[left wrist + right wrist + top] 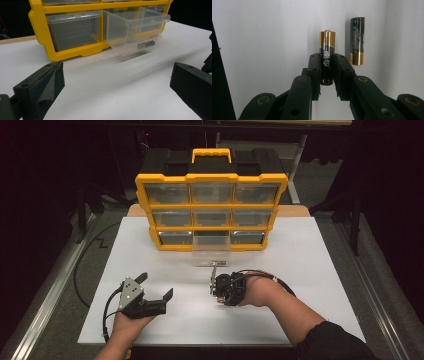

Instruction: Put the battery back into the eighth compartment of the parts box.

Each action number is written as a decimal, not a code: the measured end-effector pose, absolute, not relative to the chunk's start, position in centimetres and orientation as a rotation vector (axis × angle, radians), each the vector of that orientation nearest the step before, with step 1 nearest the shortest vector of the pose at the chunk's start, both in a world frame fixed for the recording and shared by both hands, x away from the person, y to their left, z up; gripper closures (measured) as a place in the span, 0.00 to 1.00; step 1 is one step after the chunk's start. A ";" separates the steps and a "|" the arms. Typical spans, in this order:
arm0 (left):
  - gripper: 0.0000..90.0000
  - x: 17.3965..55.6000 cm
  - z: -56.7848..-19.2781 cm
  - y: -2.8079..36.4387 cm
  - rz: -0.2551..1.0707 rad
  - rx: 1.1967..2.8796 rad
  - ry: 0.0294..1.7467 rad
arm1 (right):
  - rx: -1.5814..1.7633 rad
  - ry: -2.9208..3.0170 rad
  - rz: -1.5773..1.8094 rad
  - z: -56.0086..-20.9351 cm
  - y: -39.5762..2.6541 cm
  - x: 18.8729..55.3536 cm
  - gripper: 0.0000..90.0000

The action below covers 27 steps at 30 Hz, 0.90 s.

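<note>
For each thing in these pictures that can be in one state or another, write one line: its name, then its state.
Organizer: upright, nine clear drawers.
Bottom middle drawer: pulled out, tipped down, one battery lying inside.
Other drawers: pushed in.
Left gripper: open, holds nothing.
Right gripper: shut on a battery.
Held battery: clamped between the pads.
Loose battery: lying free on the white table.

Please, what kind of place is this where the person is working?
Probably a lab or recording bench, not a home: a white table in a dark room with black surroundings, a yellow parts organizer with clear drawers, and a handheld right gripper closed on a battery.
</note>
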<state>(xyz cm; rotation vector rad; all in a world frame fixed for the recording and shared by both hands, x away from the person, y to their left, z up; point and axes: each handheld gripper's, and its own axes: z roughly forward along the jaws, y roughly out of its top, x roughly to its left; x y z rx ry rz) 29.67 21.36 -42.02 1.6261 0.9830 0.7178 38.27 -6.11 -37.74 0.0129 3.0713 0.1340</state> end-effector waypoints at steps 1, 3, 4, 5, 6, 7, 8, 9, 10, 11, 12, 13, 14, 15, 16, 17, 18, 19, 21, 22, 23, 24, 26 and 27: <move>0.00 29.7 -42.0 21.4 0.718 1.626 0.983 | 0.023 3.074 0.138 -37.7 -6.2 38.3 0.87; 0.00 29.7 -42.0 21.4 0.718 1.626 0.983 | 0.014 3.079 0.138 -37.6 -6.3 38.3 0.87; 0.00 29.7 -42.0 21.4 0.718 1.627 0.982 | 0.025 3.079 0.137 -37.6 -6.3 38.3 0.87; 0.00 29.7 -42.0 21.4 0.719 1.627 0.982 | 0.033 3.079 0.130 -37.5 -6.4 38.3 0.87; 0.00 29.7 -42.0 21.4 0.719 1.627 0.981 | 0.025 3.076 0.137 -37.5 -6.4 38.4 0.87; 0.00 29.7 -42.0 21.4 0.719 1.627 0.980 | 0.019 3.072 0.138 -37.4 -6.5 38.4 0.87; 0.00 29.7 -42.0 21.4 0.719 1.626 0.981 | 0.008 3.066 0.139 -37.4 -6.5 38.5 0.87; 0.00 29.7 -42.0 21.4 0.718 1.627 0.980 | 0.018 3.062 0.132 -37.3 -6.6 38.5 0.87; 0.00 29.7 -42.0 21.4 0.718 1.627 0.980 | 0.014 3.064 0.136 -37.2 -6.7 38.6 0.87; 0.00 29.7 -42.0 21.4 0.718 1.627 0.979 | 0.000 3.064 0.139 -37.2 -6.7 38.6 0.87; 0.00 29.7 -42.0 21.4 0.718 1.627 0.980 | 0.024 3.069 0.143 -37.1 -6.8 38.5 0.87; 0.00 29.7 -42.0 21.4 0.718 1.627 0.980 | 0.011 3.066 0.144 -37.0 -6.8 38.6 0.87; 0.00 29.7 -42.0 21.4 0.718 1.626 0.980 | 0.009 3.065 0.149 -37.0 -6.9 38.7 0.87; 0.00 29.7 -42.0 21.4 0.718 1.626 0.979 | 0.005 3.065 0.148 -36.9 -7.0 38.7 0.87; 0.00 29.7 -42.0 21.4 0.718 1.623 0.979 | 0.042 3.067 0.134 -36.8 -7.0 38.6 0.87; 0.00 29.7 -42.0 21.4 0.718 1.623 0.978 | 0.043 3.064 0.134 -36.7 -7.1 38.7 0.87; 0.00 29.7 -42.0 21.4 0.718 1.623 0.979 | 0.046 3.064 0.133 -36.7 -7.1 38.7 0.87; 0.00 29.7 -42.0 21.4 0.718 1.624 0.979 | 0.049 3.065 0.131 -36.7 -7.1 38.8 0.87; 0.00 29.6 -42.0 21.4 0.717 1.624 0.978 | 0.044 3.062 0.128 -36.6 -7.2 38.9 0.87; 0.00 29.6 -42.0 21.4 0.718 1.624 0.977 | 0.049 3.062 0.130 -36.6 -7.2 38.8 0.87; 0.00 29.6 -42.0 21.4 0.718 1.625 0.977 | 0.049 3.062 0.128 -36.6 -7.2 38.9 0.87; 0.00 29.6 -42.0 21.4 0.718 1.625 0.978 | 0.047 3.061 0.120 -36.4 -7.2 38.9 0.87; 0.00 29.6 -42.0 21.4 0.719 1.625 0.978 | 0.035 3.058 0.124 -36.3 -7.2 39.0 0.87; 0.00 29.6 -41.9 21.4 0.719 1.626 0.978 | 0.023 3.055 0.136 -36.3 -7.3 39.1 0.87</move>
